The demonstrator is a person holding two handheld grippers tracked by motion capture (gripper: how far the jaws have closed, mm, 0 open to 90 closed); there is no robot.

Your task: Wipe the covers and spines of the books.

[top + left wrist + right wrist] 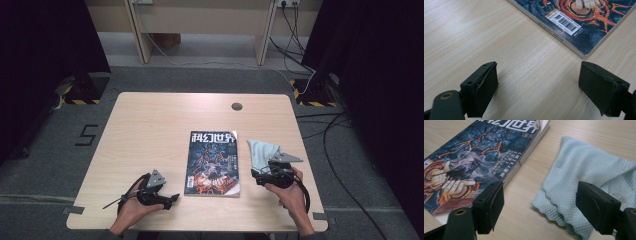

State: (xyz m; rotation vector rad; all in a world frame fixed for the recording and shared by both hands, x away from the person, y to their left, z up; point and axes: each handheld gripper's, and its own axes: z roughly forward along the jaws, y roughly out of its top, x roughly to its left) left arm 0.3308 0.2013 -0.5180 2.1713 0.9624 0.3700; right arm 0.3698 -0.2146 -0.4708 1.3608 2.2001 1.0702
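On the light wooden counter a glossy magazine with a dark blue and orange illustrated cover lies flat near the middle, and a pale mint-green waffle-weave cloth lies crumpled just to its right. The right gripper, held low in a hand that comes in from the near right edge, sits at the cloth's near side with its jaws spread wide and nothing pinched between them. The left gripper rests low at the near left, aimed right toward the magazine's near left corner, jaws spread over bare wood. The left gripper view shows the magazine's barcode label; the right gripper view shows the cloth's scalloped hem between its jaws.
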